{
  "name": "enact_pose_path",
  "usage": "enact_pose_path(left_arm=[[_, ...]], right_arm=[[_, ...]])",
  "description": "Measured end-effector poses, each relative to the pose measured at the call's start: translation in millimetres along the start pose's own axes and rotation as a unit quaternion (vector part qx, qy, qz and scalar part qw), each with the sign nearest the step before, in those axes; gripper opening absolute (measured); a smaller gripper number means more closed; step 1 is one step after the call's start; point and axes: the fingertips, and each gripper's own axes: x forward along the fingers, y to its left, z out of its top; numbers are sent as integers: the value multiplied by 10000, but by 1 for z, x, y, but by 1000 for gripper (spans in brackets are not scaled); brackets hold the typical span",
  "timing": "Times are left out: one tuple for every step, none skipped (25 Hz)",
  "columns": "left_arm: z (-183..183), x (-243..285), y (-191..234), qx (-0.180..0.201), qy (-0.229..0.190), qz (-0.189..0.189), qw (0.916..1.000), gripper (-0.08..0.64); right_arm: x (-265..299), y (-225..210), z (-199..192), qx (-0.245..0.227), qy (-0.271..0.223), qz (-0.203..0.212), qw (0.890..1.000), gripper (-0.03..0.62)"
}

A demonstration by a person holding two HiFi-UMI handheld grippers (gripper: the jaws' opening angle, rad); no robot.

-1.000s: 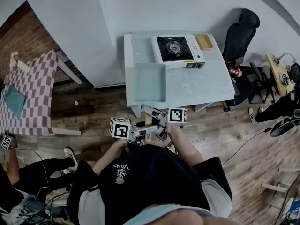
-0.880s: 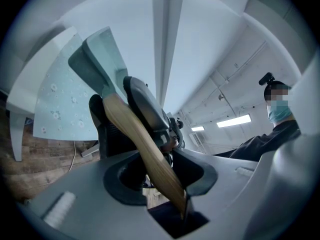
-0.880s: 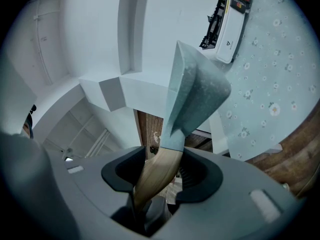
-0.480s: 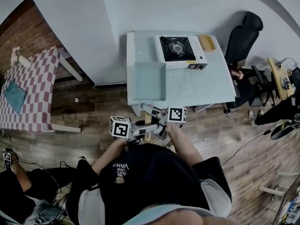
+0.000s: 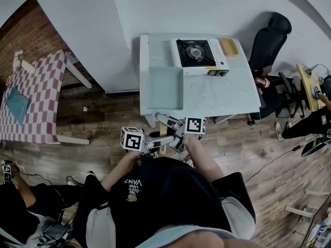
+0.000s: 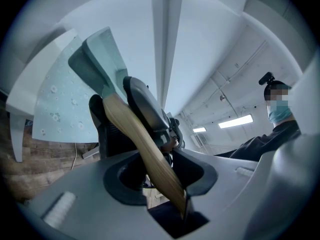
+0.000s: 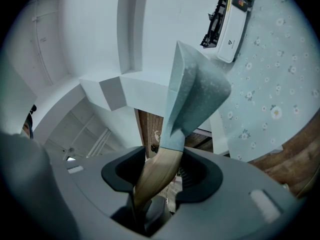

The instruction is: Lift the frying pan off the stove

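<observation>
A rectangular teal frying pan (image 5: pixel 165 89) with a wooden handle (image 6: pixel 145 149) is held in the air, over the left part of the white table (image 5: pixel 222 94). The portable gas stove (image 5: pixel 199 56) stands at the table's far side with its burner bare. My left gripper (image 5: pixel 155 144) is shut on the handle, and the teal pan (image 6: pixel 97 59) rises beyond its jaws. My right gripper (image 5: pixel 176 133) is shut on the same handle (image 7: pixel 155 171), with the pan (image 7: pixel 197 91) just past it and the stove (image 7: pixel 230 19) further off.
A yellow object (image 5: pixel 229 46) lies right of the stove. A black office chair (image 5: pixel 266 40) stands at the table's right. A checked-cloth table (image 5: pixel 36 97) is at the left. A person (image 5: pixel 20 211) sits on the wood floor at the lower left.
Both grippers and the pan stay where they were. The person at the lower left has shifted on the floor.
</observation>
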Motion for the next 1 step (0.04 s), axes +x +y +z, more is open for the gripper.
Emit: enact_pose_path(left_arm=[[0,1,0,0,-1,0,10000,146]], right_arm=[[0,0,-1,162,-32,57,9998,206]])
